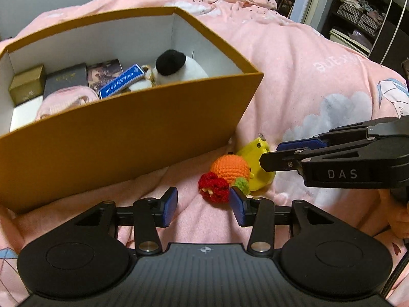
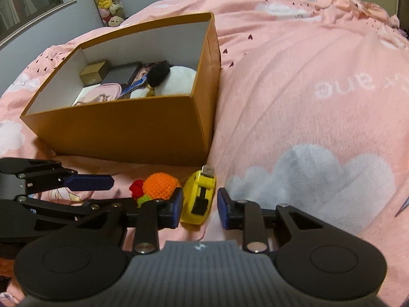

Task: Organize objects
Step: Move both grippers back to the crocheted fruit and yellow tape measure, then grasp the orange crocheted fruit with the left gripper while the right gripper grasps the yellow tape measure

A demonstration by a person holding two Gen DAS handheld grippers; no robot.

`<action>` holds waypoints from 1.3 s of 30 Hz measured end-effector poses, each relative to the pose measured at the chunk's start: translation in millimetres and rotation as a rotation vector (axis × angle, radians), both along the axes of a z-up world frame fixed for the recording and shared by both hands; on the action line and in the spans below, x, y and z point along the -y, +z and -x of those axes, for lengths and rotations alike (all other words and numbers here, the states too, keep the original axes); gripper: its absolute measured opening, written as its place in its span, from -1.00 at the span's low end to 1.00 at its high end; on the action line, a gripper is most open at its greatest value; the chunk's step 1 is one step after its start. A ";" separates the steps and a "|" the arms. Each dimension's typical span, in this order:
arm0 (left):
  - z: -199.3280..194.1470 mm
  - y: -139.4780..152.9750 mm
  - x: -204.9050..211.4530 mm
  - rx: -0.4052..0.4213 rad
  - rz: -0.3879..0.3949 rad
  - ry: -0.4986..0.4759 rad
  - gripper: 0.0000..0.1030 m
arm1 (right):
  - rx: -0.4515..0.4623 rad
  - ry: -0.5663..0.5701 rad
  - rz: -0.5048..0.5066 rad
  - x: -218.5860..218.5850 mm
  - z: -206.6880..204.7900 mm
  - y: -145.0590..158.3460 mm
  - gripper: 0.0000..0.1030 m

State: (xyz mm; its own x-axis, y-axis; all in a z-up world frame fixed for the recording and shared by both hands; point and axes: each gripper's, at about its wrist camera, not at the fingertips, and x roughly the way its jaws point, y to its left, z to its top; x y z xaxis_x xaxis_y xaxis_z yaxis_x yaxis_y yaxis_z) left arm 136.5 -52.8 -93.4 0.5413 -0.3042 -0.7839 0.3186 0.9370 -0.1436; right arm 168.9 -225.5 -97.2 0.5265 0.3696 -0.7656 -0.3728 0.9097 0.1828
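- Right of the orange box (image 2: 143, 133), the pink bed cover (image 2: 294, 117) lay open and bare.
- At the box's near right corner, the yellow tape measure (image 2: 200, 197) touched a crocheted orange toy (image 1: 228, 170).
- The right gripper (image 2: 200, 208) straddled the tape measure, jaws narrow, not clearly pressing; the left gripper (image 1: 203, 206) stood half open, empty, beside the toy.
- The box held a black-and-white plush (image 1: 179, 70), small boxes and a blue packet (image 1: 121, 80).

Both claws angle downward, left claw (image 1: 203, 206) and right claw (image 2: 200, 208) gaping, nothing gripped.
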 end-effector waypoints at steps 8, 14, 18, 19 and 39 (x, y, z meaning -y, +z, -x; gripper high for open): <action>-8.6 -1.0 3.2 0.011 0.048 -0.013 0.18 | -0.041 -0.004 -0.026 1.7 -5.3 -6.3 -0.43; -16.2 -5.4 19.0 0.021 0.021 -0.063 0.19 | -0.096 -0.063 -0.083 12.3 -16.6 -13.2 -0.43; -21.9 -11.3 25.6 0.019 0.011 -0.075 0.18 | -0.123 -0.070 -0.109 14.4 -20.9 -17.1 -0.43; -23.5 -13.0 26.9 0.015 0.009 -0.075 0.18 | -0.132 -0.070 -0.116 14.7 -22.2 -18.5 -0.43; -24.2 -12.9 26.4 -0.031 0.002 -0.051 -0.06 | -0.204 -0.072 -0.190 13.9 -30.0 -30.8 -0.53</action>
State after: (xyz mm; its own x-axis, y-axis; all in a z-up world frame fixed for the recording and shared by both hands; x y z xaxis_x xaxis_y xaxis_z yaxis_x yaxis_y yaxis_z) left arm 160.8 -79.2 -106.3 0.5004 -0.3324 -0.7994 0.3613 0.9193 -0.1561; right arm 199.0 -239.4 -128.0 0.3992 0.4839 -0.7788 -0.2464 0.8748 0.4172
